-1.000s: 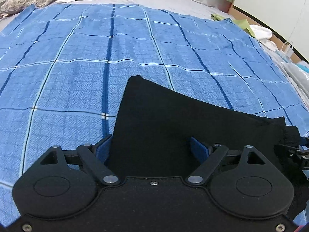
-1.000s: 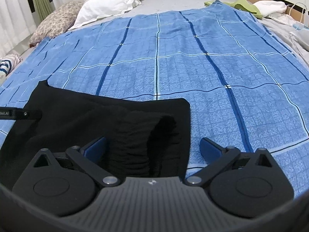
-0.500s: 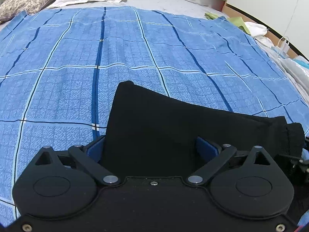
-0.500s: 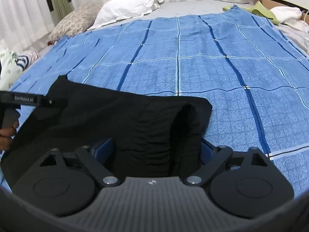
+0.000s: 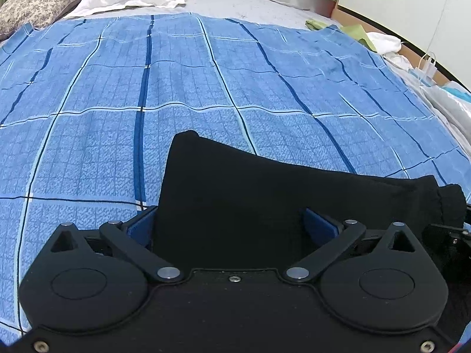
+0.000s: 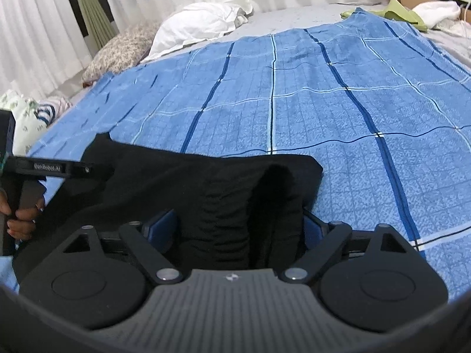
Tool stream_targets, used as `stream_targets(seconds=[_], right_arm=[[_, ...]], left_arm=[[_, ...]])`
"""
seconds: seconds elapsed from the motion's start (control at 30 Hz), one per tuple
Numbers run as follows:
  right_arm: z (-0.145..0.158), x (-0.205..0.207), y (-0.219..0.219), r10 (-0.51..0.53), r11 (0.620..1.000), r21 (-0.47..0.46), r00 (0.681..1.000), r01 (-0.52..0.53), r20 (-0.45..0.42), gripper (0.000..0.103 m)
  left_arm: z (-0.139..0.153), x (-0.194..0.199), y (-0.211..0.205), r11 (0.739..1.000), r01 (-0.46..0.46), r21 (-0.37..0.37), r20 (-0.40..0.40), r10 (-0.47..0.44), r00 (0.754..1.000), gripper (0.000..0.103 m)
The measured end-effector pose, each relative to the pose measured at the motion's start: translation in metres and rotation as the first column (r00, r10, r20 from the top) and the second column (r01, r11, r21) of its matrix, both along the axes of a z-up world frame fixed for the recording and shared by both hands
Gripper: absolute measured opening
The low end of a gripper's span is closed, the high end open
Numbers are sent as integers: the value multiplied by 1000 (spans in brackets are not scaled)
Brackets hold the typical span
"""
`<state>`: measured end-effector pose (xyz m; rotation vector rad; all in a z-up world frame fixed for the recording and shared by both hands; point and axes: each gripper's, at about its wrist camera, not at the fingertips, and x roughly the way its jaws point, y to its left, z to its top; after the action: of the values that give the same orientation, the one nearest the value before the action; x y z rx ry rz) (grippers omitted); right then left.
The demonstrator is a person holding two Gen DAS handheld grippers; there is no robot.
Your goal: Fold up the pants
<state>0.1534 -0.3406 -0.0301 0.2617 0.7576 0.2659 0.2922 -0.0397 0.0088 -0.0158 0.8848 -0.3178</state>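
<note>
Black pants on a blue checked bedspread, a gripper over each end

The left gripper (image 5: 229, 226) had just been opening, jaws wide, the pants (image 5: 250, 194) between its blue pads unpinched. The right gripper (image 6: 240, 226) stood spread about the gathered waistband (image 6: 232, 206); whether its pads pressed was unclear. The pants lay folded on the bedspread (image 6: 294, 103), pillows (image 6: 200, 26) beyond.

Soft, even indoor light fills both fisheye views, which curve strongly toward dark corners, while the black pants (image 5: 265, 194) show almost no detail.
</note>
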Motion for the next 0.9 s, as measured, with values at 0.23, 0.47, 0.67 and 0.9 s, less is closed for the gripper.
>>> stream_targets(seconds=[0.23, 0.47, 0.67, 0.9], right_arm=[[-6, -4, -40, -65, 978, 197, 998, 64, -3, 76], [-14, 6, -39, -75, 972, 224, 997, 65, 34, 82], [-13, 14, -35, -91, 970, 230, 995, 81, 33, 70], [-13, 16, -23, -90, 954, 290, 995, 77, 31, 39]], left_arm=[[-1, 7, 5, 1000, 8, -22, 18, -8, 1000, 103], [-4, -2, -1, 998, -50, -42, 78, 53, 996, 98], [2, -6, 7, 991, -105, -85, 89, 112, 990, 58], [11, -26, 18, 969, -211, -128, 193, 233, 953, 20]])
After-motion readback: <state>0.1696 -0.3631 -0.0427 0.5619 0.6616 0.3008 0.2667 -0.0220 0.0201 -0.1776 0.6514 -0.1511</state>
